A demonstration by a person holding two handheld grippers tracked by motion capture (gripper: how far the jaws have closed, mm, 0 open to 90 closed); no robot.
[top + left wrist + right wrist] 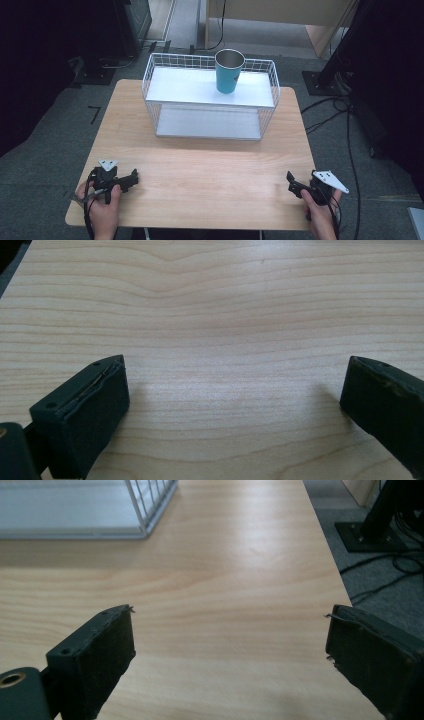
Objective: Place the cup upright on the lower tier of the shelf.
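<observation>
Cup position: the teal cup point(228, 71) is seen standing upright on the upper shelf of the white wire rack point(150, 75), toward its right half, at the far side of the wooden table point(210, 170); it is kept well apart from both grippers, which are held at the near edge.
Cup relative to grippers: it is placed far ahead of the right gripper point(294, 184) and to its left; it is placed far ahead of the left gripper point(131, 178) and to its right.
Cup appearance: a tapered tumbler, wider at the rim than at the base; the outside is coloured teal, the inside is seen as dull metal; no handle is shown.
Left gripper: it is held low over bare wood at the near left corner; in the left gripper view point(235, 385) the jaws are spread wide with nothing between them.
Right gripper: it is held at the near right edge; in the right gripper view point(230, 635) the jaws are parted wide over bare table, nothing being clasped; a corner of the rack point(145, 510) is seen ahead at the upper left.
</observation>
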